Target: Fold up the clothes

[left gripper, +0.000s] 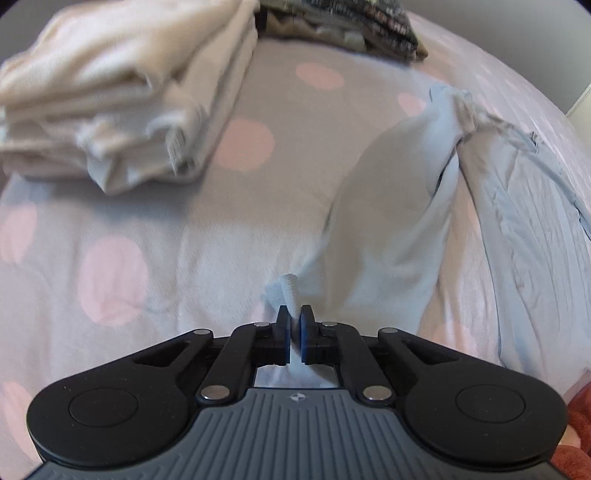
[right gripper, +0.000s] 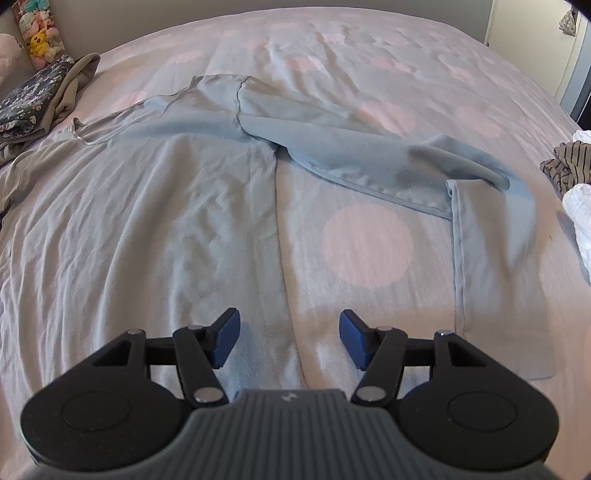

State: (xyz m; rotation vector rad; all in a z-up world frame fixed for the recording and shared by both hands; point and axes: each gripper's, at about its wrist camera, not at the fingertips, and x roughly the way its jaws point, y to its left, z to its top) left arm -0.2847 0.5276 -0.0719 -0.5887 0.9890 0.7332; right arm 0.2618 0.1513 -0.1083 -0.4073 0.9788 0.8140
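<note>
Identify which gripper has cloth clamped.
The left gripper: its jaws pinch the blue garment's cuff. The right gripper is open, empty.

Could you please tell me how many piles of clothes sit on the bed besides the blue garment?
3: cream stack upper left, dark patterned pile at top, striped-and-white heap at right edge. More may be hidden.

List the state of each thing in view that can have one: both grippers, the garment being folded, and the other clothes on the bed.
Left gripper: shut on a sleeve cuff of the shirt.
Right gripper: open, nothing between the pads.
Pale blue long-sleeved shirt: spread flat, unfolded; one sleeve bent across the bedspread.
Cream folded clothes stack: folded, piled.
Dark patterned clothes: heaped.
Striped garment: crumpled.
</note>
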